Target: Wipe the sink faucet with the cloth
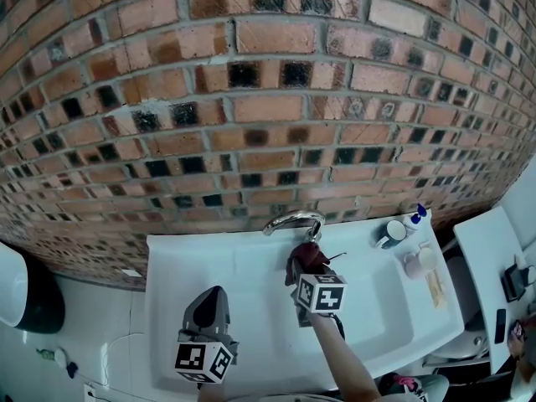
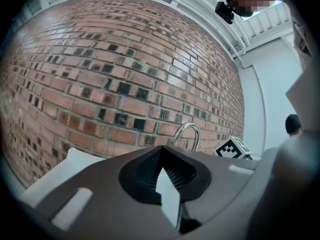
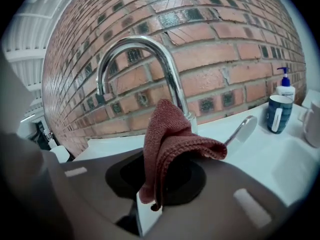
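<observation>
chrome sink faucet (image 3: 135, 69) stands at the back edge of a white sink (image 1: 251, 258), against a brick wall (image 1: 251, 99). its neck rises upright, then arcs over to the left in the right gripper view. its lever handle (image 3: 242, 129) sticks out to the right.

a dark red cloth (image 3: 167, 144) is bunched directly in front of the neck's base. can't tell if they touch. the right gripper (image 3: 155, 184) is clamped on the cloth, w/ folds spilling over its jaws.

faucet lies straight ahead & slightly above that gripper, so the wipe likely runs up along the neck. the left gripper (image 1: 213, 296) sits farther back over the basin, jaws pressed together w/ nothing b/w them.

a blue mug (image 3: 278, 113) & a soap bottle (image 3: 285, 86) are off to the right.
</observation>
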Demonstrator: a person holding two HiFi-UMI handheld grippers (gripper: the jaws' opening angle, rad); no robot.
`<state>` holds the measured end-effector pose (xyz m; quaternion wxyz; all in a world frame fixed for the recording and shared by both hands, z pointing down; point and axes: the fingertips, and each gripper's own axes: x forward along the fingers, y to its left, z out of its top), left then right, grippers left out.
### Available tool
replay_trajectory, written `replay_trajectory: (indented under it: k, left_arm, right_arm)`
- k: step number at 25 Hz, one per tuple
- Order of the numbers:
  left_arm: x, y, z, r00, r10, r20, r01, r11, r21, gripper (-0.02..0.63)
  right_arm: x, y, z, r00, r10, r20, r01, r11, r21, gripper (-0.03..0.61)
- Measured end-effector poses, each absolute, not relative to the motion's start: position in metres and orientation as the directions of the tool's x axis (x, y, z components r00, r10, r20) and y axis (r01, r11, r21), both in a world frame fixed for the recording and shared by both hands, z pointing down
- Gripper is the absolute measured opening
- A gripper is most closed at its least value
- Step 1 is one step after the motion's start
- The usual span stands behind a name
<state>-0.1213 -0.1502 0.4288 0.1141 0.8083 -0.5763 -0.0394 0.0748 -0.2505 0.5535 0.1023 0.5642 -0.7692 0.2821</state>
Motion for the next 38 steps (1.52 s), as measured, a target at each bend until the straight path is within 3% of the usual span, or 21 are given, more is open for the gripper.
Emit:
replay_trajectory:
  k: [9, 19, 29, 38]
  left_arm:
    - [-0.121, -0.15, 0.439, 0.345, -0.937, 0.061, -0.915, -0.321, 0.242, 0.005]
    - [-0.119, -0.147, 0.431, 0.343, -0.938, 0.05, -0.915, -0.322, 0.243, 0.005]
    - [-0.128, -0.143, 0.425, 0.327, -0.945, 0.03, -0.916, -0.309, 0.256, 0.005]
    - [-0.131, -0.143, 0.424, 0.323, -0.946, 0.027, -0.916, -0.306, 0.261, 0.005]
  right_arm:
    - [0.091, -0.261, 0.543, -0.334, -0.812, 0.479, -0.928, 0.196, -0.316, 0.052]
    - [0.103, -0.265, 0.494, -0.289, -0.86, 0.42, -0.955, 0.232, -0.183, 0.054]
    - [0.062, -0.264, 0.414, -0.368, -0.886, 0.282, -0.928, 0.366, -0.061, 0.054]
    - [0.018, -0.255, 0.414, -0.392, -0.871, 0.296, -0.888, 0.443, 0.124, 0.054]
